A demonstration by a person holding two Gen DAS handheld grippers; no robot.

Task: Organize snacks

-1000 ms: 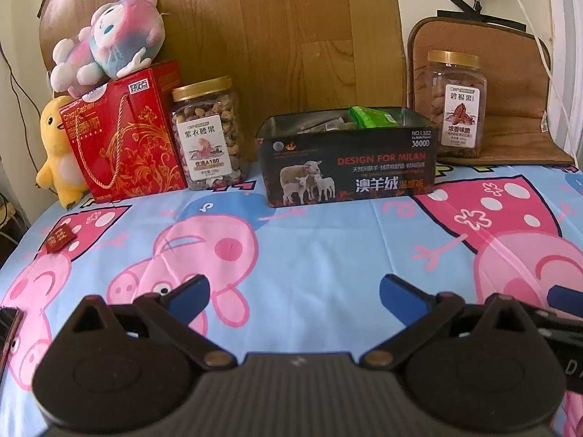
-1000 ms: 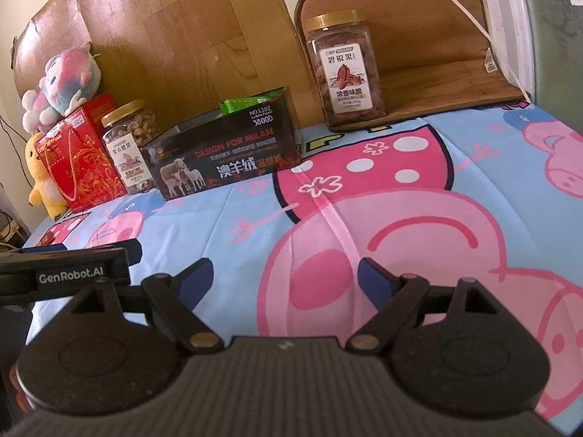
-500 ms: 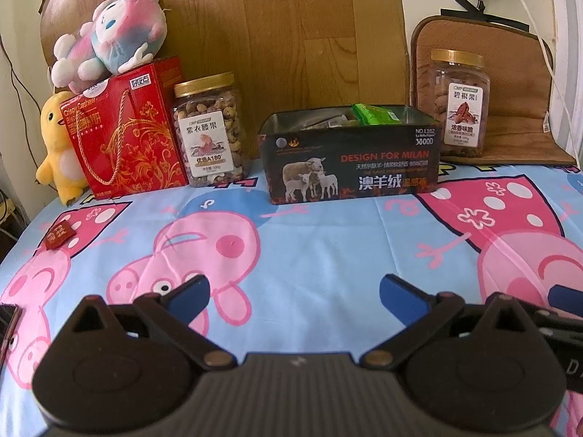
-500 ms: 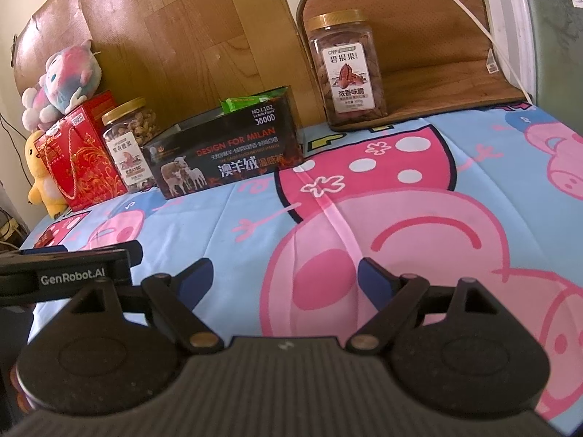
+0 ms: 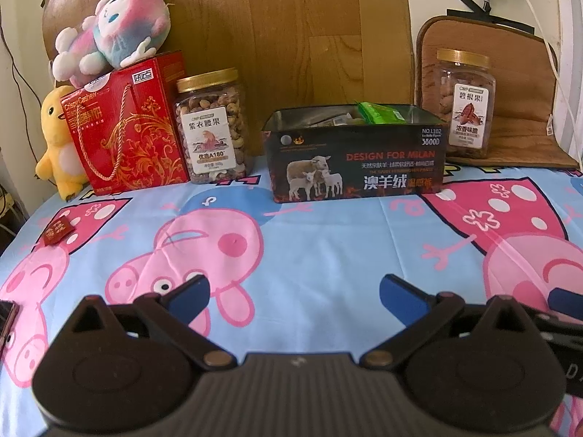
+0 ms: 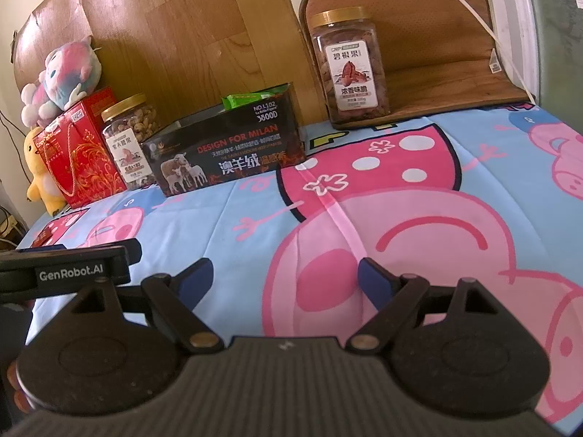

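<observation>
Across the counter stretches a light blue cloth [image 5: 328, 247] printed with large pink cartoon pigs, creased in soft folds and lit by daylight. Along its far edge, against a wood-grain board [image 5: 291, 36] leaning on a cream wall, stands a row of things: a yellow plush duck [image 5: 58, 145] at the left end, a red gift box [image 5: 124, 127] with gold scrollwork and a cord handle just beside it, and a pink-and-blue plush toy [image 5: 113, 47] lying on top of that box. Next comes a clear cashew jar [image 5: 211, 127] with a gold lid, then, apart from it, an open black tin [image 5: 357, 160] printed with sheep, which holds snack packets, a green packet [image 5: 379, 113] sticking up above its rim. Further right a pecan jar [image 5: 466, 105] stands on a brown folded mat [image 5: 517, 116], with a white cable running down the wall behind. A small dark red packet [image 5: 56, 231] lies alone on the cloth near the left edge. The left claw [image 5: 293, 289] hangs low over the cloth, its blue-tipped jaws wide apart and holding nothing. The right claw [image 6: 284, 276] sits beside it, likewise spread and holding nothing, over a big pink pig print.
</observation>
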